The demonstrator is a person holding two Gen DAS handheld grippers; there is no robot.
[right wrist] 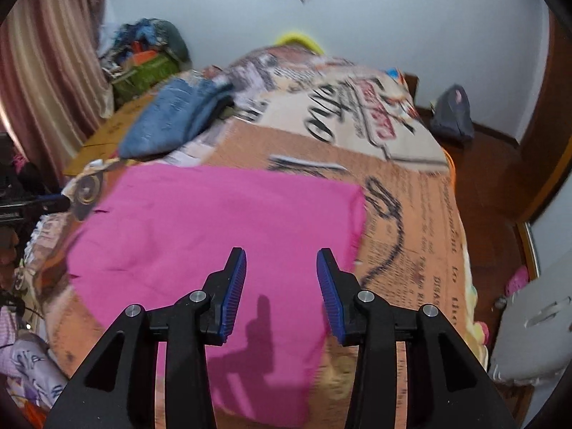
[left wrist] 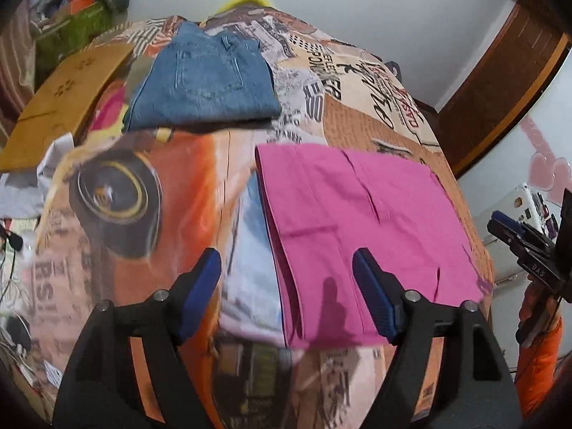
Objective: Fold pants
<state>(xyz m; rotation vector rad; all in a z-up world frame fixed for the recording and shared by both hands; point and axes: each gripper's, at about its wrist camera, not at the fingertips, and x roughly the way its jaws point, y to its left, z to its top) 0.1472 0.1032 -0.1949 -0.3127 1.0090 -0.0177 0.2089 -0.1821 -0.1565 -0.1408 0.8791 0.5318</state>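
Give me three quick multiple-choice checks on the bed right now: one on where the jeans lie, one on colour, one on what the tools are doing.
1. Where do the folded jeans lie relative to the pink pants?
A. on top of them
B. apart from them, farther up the bed
C. on the floor

2. What colour are the pads on the left tool?
A. blue
B. red
C. white

3. What is the right tool doing?
A. clamped on the pink pants
C. gripping the jeans
B. open, holding nothing

Answers: 1 B, a strip of printed bedspread shows between the two garments. 2 A, both pads are blue in the left wrist view. 3 B, its jaws stand apart above the pink cloth with nothing between them.
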